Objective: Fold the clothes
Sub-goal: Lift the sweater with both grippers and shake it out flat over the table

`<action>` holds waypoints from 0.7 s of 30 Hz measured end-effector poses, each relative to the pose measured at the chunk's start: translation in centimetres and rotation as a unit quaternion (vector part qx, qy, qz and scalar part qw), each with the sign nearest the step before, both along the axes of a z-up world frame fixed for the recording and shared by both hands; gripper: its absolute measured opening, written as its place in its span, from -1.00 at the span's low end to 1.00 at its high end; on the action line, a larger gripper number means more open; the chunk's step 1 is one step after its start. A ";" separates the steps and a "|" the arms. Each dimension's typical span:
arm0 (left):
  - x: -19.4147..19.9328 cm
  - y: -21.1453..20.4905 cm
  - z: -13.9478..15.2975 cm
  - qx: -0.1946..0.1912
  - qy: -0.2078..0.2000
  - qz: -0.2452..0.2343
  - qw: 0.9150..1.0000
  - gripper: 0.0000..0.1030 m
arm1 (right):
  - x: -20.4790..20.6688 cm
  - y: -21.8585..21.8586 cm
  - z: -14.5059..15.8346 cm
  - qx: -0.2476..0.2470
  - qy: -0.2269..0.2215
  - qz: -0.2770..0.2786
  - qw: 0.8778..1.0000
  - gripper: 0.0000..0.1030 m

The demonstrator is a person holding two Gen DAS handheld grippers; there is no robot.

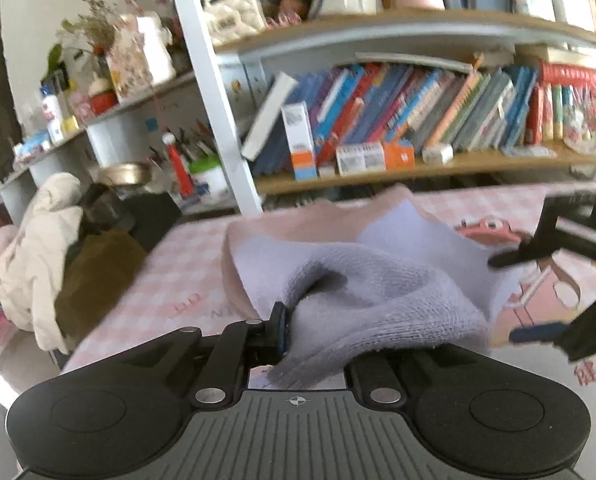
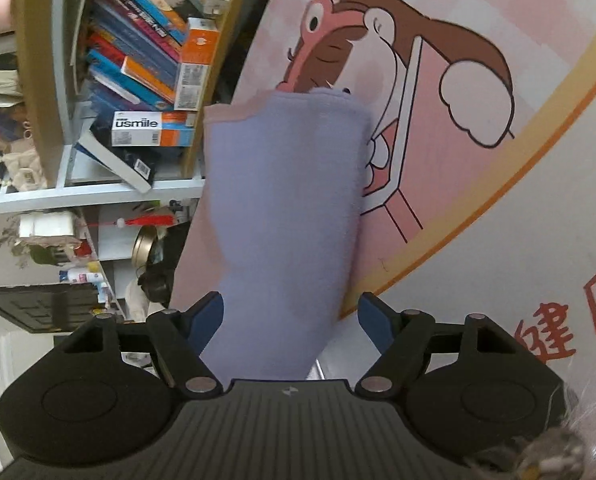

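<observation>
Left gripper (image 1: 318, 320) clamped on the lavender sock (image 1: 378, 284), right gripper (image 2: 290, 316) spread wide around its near end above the pink tablecloth (image 2: 498, 208).

left wrist camera is looking level across the table (image 1: 146, 280) toward the bookshelf (image 1: 418, 164) at 12 o'clock; right wrist camera, rolled sideways, is sharing both, very close to the lavender sock (image 2: 282, 208).
</observation>
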State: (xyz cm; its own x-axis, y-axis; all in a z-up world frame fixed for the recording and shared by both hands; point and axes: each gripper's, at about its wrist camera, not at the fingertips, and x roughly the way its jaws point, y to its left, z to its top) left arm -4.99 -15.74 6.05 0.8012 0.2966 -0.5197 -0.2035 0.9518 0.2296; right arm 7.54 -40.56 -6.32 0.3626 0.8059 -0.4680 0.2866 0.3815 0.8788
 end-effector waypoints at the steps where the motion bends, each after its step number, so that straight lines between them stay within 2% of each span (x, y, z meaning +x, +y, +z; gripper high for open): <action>1: -0.2 0.1 0.3 0.002 -0.006 0.001 1.000 -0.84 | 0.1 0.2 -0.2 -0.003 0.000 -0.002 1.000 0.40; 7: -0.8 0.4 1.5 0.015 -0.024 0.004 1.000 -0.84 | 2.0 1.0 -1.3 -0.037 0.010 -0.021 0.999 -0.18; 9: -1.1 0.7 1.7 0.014 -0.030 0.004 0.999 -0.84 | 2.6 1.5 -2.0 -0.040 0.027 -0.026 0.998 -0.50; 11: -1.1 0.9 1.5 0.016 -0.024 0.003 1.000 -0.84 | 3.0 1.7 -2.5 -0.039 0.034 -0.027 0.998 -0.70; 12: -1.0 1.0 1.4 0.015 -0.021 0.001 1.000 -0.84 | 3.1 1.8 -2.6 -0.039 0.032 -0.026 0.998 -0.74; 15: -1.2 0.4 1.7 0.010 -0.027 -0.018 0.999 -0.85 | 3.7 1.6 -0.8 -0.040 -0.017 -0.025 0.999 -0.77; 18: -1.2 -0.7 3.0 -0.001 -0.047 -0.059 0.997 -0.85 | 4.4 -0.5 2.5 -0.007 -0.084 -0.048 0.995 -0.78; 21: -1.4 -2.2 5.2 -0.027 -0.085 -0.118 0.989 -0.85 | 5.8 -3.7 7.0 0.023 -0.156 -0.079 0.984 -0.78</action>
State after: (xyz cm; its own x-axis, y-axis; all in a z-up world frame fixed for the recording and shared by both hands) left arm -6.40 -17.94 11.29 0.9218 0.0654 -0.3820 -0.0044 0.9874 0.1584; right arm 13.34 -44.27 0.68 0.6053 0.7455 -0.2789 0.0521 0.3125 0.9485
